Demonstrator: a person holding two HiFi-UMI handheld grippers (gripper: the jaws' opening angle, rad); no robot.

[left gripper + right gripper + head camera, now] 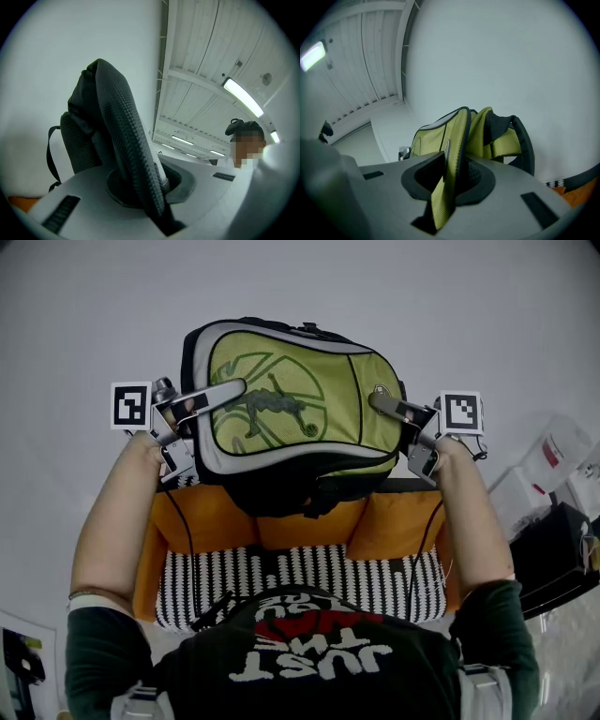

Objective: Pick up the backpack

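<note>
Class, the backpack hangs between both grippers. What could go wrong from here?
The left gripper pinches only a dark mesh edge, the right gripper a green mesh fold; either might slip, and the backpack would swing or drop. Its loose black straps hang near the sofa and may snag.

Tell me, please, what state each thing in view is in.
Backpack: held up by both sides, over the sofa.
Left gripper: shut on the backpack's black padded edge.
Right gripper: shut on the backpack's green mesh edge.
</note>
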